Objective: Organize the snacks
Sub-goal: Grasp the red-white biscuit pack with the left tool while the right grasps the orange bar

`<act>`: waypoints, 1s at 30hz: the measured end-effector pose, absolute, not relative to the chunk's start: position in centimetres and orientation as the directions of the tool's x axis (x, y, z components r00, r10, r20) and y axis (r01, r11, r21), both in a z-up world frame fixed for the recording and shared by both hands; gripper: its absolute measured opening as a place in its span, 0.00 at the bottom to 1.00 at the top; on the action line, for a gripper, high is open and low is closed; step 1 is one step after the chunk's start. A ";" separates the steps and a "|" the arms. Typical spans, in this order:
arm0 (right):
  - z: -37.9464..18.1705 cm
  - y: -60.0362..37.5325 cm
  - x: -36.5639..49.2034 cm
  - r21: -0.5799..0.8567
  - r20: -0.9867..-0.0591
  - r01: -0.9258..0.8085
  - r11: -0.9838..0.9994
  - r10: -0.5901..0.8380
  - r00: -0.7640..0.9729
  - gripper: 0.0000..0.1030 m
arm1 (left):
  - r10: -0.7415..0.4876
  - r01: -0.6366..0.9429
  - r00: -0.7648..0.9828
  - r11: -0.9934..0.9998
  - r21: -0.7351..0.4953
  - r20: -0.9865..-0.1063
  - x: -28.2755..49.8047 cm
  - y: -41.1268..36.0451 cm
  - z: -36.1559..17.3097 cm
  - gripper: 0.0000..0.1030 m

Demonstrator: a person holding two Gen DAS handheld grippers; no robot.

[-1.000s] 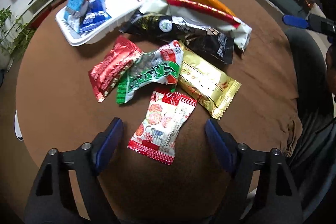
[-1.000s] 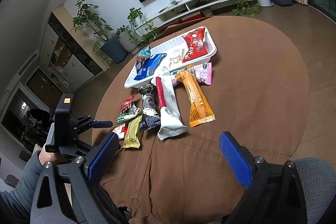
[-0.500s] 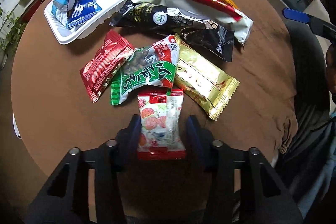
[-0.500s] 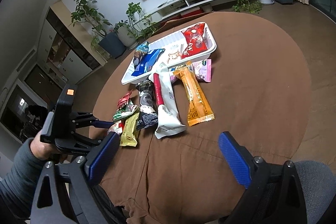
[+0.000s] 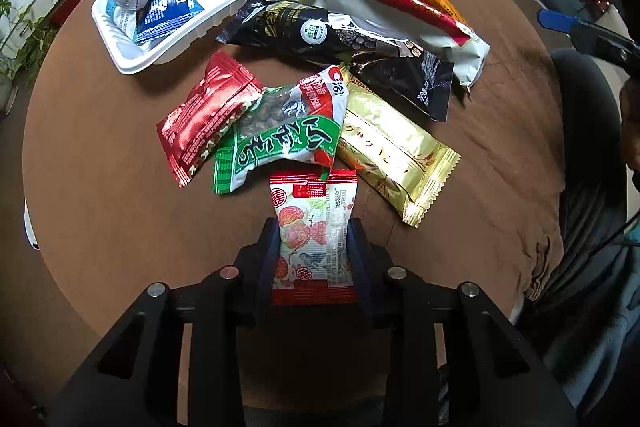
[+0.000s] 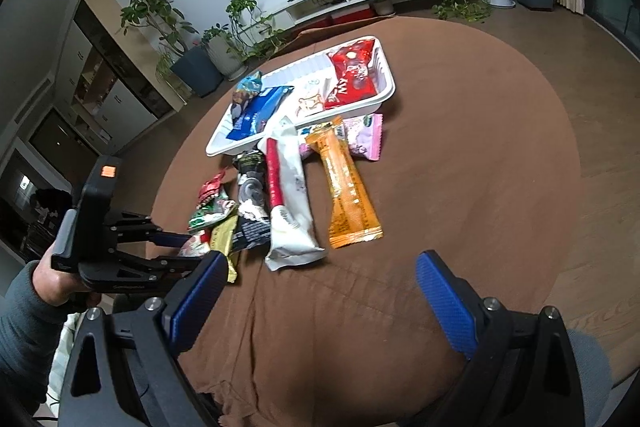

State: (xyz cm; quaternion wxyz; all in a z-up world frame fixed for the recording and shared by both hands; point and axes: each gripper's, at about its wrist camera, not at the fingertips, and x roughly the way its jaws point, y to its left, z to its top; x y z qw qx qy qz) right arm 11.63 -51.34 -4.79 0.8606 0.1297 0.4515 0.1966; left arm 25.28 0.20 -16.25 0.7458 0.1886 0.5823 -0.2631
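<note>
Left hand-held gripper (image 5: 314,247) is closing on the red-and-white snack packet (image 5: 314,227), pads squeezing its sides near the tabletop's (image 5: 100,207) front edge; lift straight, clearing the green packet (image 5: 280,143). Right hand-held gripper (image 6: 316,301) hangs wide, empty.

A round table (image 6: 460,155) draped in brown cloth carries a white tray (image 6: 384,95) near its far side. Loose snack packets (image 5: 280,131) lie scattered on the cloth just beside the tray.
</note>
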 end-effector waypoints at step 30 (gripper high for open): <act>-9.5 -45.1 20.3 0.022 -0.894 -0.388 0.921 0.192 0.406 0.28 | -0.330 0.440 0.289 0.880 -0.181 -0.899 22.2 5.0 -16.6 0.30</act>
